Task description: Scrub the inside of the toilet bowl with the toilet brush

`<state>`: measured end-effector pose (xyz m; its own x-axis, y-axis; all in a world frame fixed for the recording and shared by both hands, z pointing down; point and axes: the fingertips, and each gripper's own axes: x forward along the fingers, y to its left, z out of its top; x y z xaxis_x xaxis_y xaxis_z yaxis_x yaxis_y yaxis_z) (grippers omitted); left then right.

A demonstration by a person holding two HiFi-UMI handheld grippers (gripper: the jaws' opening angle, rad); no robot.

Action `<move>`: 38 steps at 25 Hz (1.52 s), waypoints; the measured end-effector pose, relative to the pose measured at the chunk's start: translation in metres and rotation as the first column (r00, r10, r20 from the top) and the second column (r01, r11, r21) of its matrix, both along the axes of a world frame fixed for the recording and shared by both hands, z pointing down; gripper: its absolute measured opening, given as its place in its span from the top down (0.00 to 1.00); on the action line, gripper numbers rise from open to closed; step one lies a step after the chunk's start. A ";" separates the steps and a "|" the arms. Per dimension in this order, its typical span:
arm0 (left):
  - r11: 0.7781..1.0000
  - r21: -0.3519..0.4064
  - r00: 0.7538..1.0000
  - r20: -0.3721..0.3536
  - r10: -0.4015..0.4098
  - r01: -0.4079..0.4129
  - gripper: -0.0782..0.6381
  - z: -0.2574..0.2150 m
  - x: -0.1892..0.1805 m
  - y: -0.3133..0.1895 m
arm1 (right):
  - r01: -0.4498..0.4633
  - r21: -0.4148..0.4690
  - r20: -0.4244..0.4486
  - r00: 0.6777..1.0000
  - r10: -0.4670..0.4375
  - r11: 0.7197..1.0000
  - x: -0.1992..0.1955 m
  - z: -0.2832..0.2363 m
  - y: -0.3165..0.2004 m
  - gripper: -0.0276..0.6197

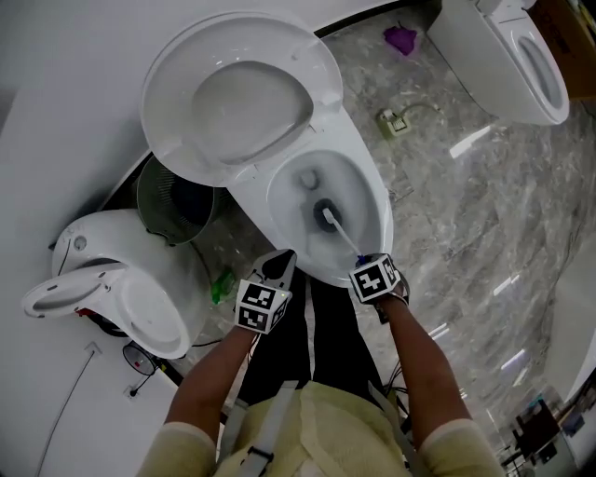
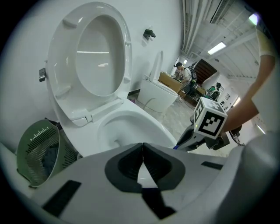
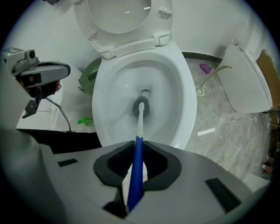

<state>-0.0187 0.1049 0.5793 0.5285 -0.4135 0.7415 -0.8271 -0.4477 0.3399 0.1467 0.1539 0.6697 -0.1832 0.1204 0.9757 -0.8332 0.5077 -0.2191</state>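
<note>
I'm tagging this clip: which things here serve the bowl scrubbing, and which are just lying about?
In use: toilet bowl, toilet brush, right gripper shut on it.
Lying about: green basket, purple item, neighbouring toilet, shut empty left gripper.

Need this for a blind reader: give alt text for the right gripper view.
The right tool is shut on a blue-handled brush whose head sits at the bottom of a white bowl. Its lid is up; a green basket stands nearby.

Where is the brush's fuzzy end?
In the right gripper view, the brush head sits at the bottom of the toilet bowl by the drain, ahead of the right gripper.
</note>
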 end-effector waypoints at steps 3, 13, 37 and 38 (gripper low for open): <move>1.000 0.006 1.000 0.002 -0.014 0.014 0.87 0.003 0.000 -0.004 | -0.003 0.008 -0.019 1.000 0.003 1.000 0.002 0.003 0.003 0.85; 1.000 0.005 1.000 0.001 -0.013 0.013 0.87 0.010 -0.003 -0.005 | -0.076 -0.072 0.030 0.997 0.078 0.995 -0.019 0.005 0.016 0.85; 0.991 0.008 0.991 -0.002 -0.136 0.136 0.87 0.018 -0.043 -0.018 | -0.116 0.015 0.174 0.978 0.112 0.993 -0.101 -0.002 -0.054 0.85; 0.991 0.010 0.991 -0.002 -0.135 0.135 0.87 0.018 -0.044 -0.019 | -0.117 0.011 0.166 0.980 0.114 0.993 -0.101 -0.001 -0.055 0.85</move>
